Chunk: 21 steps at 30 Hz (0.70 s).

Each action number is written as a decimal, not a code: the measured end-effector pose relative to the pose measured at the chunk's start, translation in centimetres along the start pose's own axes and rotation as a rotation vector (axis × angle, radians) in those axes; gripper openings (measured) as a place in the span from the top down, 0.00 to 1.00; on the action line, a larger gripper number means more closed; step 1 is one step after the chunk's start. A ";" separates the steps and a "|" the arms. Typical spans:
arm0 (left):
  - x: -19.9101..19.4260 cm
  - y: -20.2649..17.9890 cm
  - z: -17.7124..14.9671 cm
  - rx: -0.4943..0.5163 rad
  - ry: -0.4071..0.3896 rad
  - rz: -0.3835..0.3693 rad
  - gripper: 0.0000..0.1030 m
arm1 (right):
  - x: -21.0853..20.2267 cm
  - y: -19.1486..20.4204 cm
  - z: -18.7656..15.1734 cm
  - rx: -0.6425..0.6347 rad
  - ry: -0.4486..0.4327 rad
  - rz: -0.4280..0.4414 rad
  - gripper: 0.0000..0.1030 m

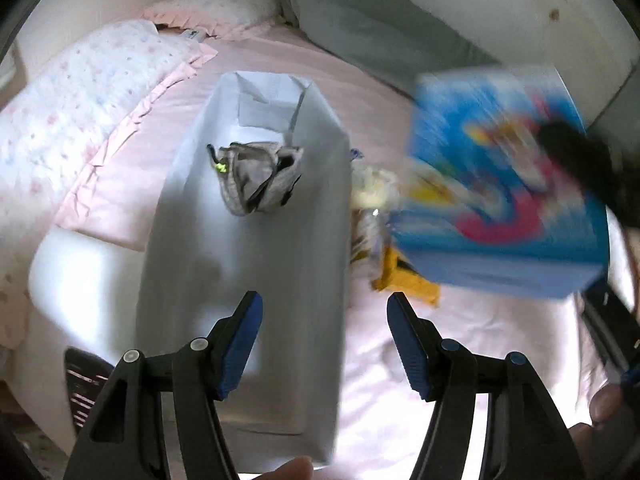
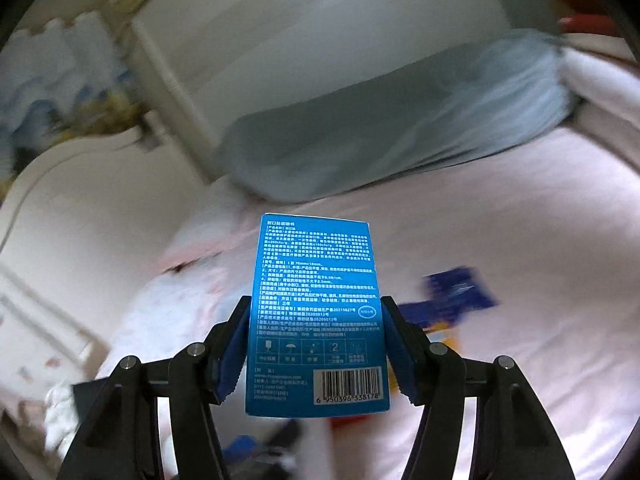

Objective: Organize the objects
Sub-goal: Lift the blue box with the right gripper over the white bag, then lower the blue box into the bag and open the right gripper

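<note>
The right hand-held gripper clamps the flat blue printed cardboard box above the pink bed, likely bound for the white paper bag; the left hand-held gripper gapes empty.

Blue box back with barcode number 6 950396 338178, a boxed "2" icon, small white Chinese print

In the left wrist view the blue box is motion-smeared, its print unreadable, and it hides part of the yellow packets. In the right wrist view, the dark blue packet and shelf items are blurred.
</note>
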<state>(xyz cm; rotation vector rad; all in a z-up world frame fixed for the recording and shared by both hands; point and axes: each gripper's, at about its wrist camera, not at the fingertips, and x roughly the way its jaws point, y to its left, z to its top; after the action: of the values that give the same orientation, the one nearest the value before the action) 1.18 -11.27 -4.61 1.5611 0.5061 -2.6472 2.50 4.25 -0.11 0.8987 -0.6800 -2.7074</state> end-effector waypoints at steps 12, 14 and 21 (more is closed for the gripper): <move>1.1 6.2 0.1 -0.158 0.097 -0.005 0.40 | 3.4 3.8 -2.0 -0.076 0.126 -0.034 0.42; 1.0 5.8 0.0 -0.144 0.096 0.020 0.40 | 3.6 4.1 -2.5 -0.087 0.138 -0.026 0.41; 0.4 5.7 0.5 -0.150 0.076 -0.026 0.40 | 1.7 4.6 -2.1 -0.095 0.042 0.015 0.32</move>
<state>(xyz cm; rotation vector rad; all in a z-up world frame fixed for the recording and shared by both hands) 1.57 -16.74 -6.25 1.6258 0.7157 -2.5085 2.67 -1.12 -0.20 0.9209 -0.5425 -2.6746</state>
